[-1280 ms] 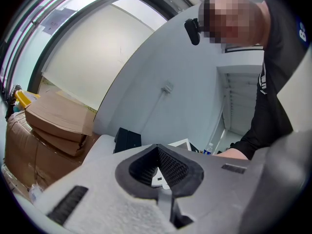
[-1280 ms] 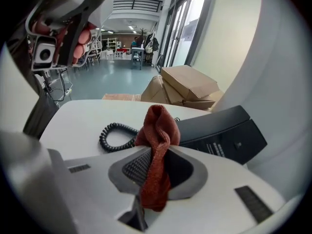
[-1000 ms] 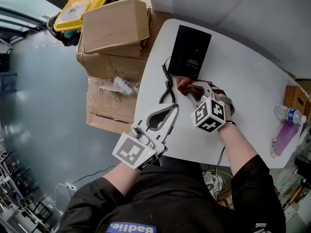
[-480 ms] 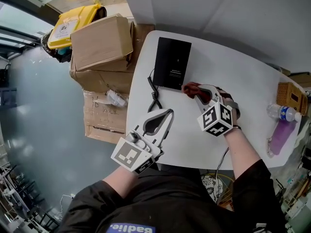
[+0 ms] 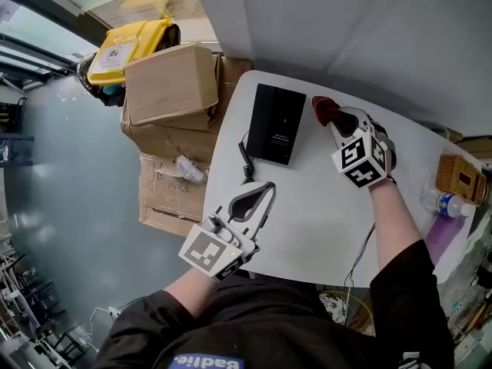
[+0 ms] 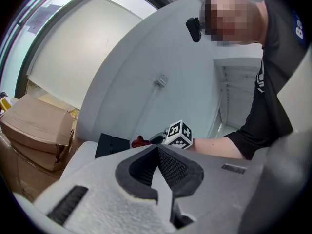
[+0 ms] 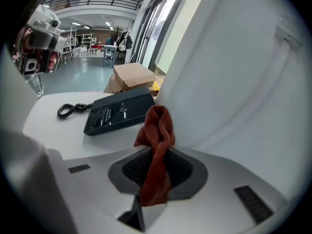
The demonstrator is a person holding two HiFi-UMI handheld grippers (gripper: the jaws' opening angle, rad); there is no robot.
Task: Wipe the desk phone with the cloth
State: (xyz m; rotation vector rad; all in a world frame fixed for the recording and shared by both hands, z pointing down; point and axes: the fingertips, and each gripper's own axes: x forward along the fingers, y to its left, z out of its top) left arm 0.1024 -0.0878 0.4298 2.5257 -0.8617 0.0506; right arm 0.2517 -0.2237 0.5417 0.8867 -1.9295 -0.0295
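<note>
right claw (image 5: 326, 112) | cloth (image 5: 320, 104) carried from near end of phone (image 5: 278, 123) — now beside far corner

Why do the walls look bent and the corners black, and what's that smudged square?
Head view: wide lens bows the table edges, light even. Left gripper view: fisheye, black corners; the square is a mosaic added to hide a face. Right gripper view: same fisheye curve; cloth and phone are sharp.

Right claw (image 5: 327, 115) pinches the cloth (image 7: 156, 135), arm outstretched; left claw (image 5: 268, 187) closed, empty
</note>
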